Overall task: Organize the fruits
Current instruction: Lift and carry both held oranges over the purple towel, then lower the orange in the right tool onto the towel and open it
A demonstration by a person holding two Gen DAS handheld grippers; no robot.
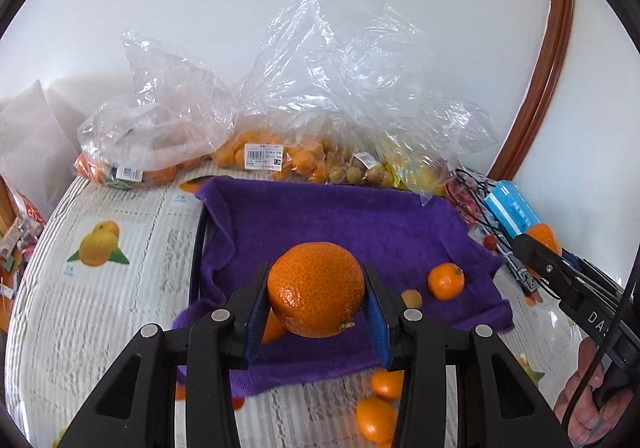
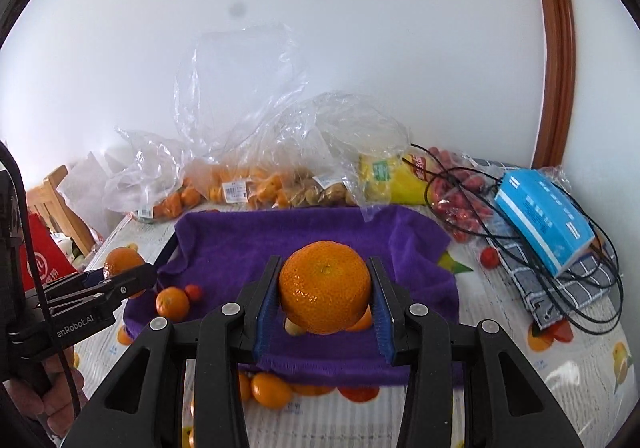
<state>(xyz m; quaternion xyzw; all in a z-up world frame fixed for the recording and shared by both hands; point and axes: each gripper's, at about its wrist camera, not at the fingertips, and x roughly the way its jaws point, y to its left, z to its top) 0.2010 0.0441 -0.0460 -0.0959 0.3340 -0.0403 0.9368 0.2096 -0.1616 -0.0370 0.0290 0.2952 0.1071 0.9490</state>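
Note:
My left gripper (image 1: 316, 290) is shut on a big orange (image 1: 316, 288) and holds it above a tray lined with a purple towel (image 1: 340, 215). My right gripper (image 2: 325, 288) is shut on another orange (image 2: 325, 286) above the same towel (image 2: 280, 236). Each gripper shows in the other's view with its orange: the right gripper (image 1: 538, 244) at the right edge, the left gripper (image 2: 128, 270) at the left edge. A small orange (image 1: 446, 281) and a small pale fruit (image 1: 412, 298) lie on the towel. The small orange also shows in the right wrist view (image 2: 172, 303) next to a tiny red fruit (image 2: 193, 291).
Clear plastic bags of oranges (image 1: 280, 159) and other fruit (image 2: 320, 191) line the back wall. A blue box (image 2: 544, 219), black cable (image 2: 592, 288), checked cloth and red fruits (image 2: 460, 199) sit at right. Loose small oranges (image 2: 272, 390) lie in front of the tray on the fruit-print tablecloth (image 1: 100, 288).

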